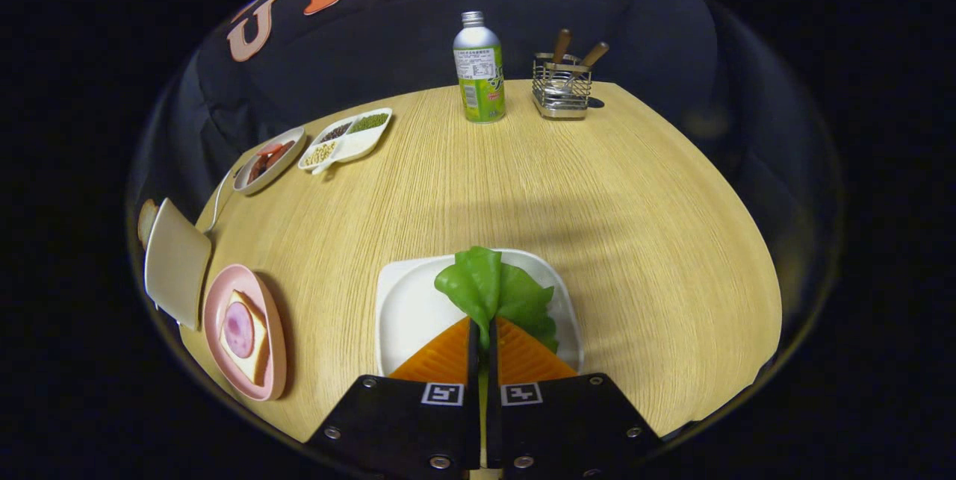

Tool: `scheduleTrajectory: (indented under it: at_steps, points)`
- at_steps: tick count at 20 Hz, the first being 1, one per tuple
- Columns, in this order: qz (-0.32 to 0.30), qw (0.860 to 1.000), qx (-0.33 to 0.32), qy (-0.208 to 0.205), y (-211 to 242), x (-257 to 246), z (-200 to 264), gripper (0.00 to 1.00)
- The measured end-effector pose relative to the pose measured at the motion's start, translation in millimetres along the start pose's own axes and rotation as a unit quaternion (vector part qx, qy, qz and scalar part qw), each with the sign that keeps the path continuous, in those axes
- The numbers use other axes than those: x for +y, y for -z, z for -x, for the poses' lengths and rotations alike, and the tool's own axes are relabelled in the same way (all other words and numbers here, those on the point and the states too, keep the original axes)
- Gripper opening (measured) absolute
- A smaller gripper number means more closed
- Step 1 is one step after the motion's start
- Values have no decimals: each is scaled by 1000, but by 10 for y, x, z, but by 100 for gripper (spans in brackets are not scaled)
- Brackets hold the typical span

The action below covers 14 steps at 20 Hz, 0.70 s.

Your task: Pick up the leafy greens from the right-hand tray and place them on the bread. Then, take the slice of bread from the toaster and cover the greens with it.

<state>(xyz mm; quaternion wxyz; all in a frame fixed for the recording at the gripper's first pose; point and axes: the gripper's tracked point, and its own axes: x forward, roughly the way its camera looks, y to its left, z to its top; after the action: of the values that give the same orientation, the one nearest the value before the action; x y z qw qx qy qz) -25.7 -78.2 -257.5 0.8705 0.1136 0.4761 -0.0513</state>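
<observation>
- Gripper [482, 331] closed down to a thin slit, both fingers pinching the near edge of the leafy greens [493, 292].
- Greens fanning out just ahead of the fingertips, over the white tray [407, 301]; lifted or resting on it, cannot tell.
- Likely light, soft and floppy; apt to droop and sway from a single pinch, and perhaps to slip out if swung fast.
- Best held near the thick centre rib, as now, not by a thin frilly edge.
- Off to the left, a pink plate [250, 331] with a slice of bread [252, 342] topped by a round of ham [239, 329]: the drop spot.
- Just beyond that plate, a toaster [175, 260] with a second slice [147, 220] poking out at its far side.
- Farther back, a small dish [269, 159] of reddish food beside a divided dish [347, 138] of beans and grains.
- At the far edge of the table [523, 189], a bottle [479, 69] and a wire rack [562, 88] with wooden-handled utensils.
</observation>
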Motion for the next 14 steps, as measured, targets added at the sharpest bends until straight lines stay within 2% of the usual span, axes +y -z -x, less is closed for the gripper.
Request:
scheduleTrajectory:
  at_steps: [3, 14]
  points:
    - [-11, 999, -32, -28, -127, 120, 174, 4]
    - [35, 990, -83, -109, -293, 912, 596, 4]
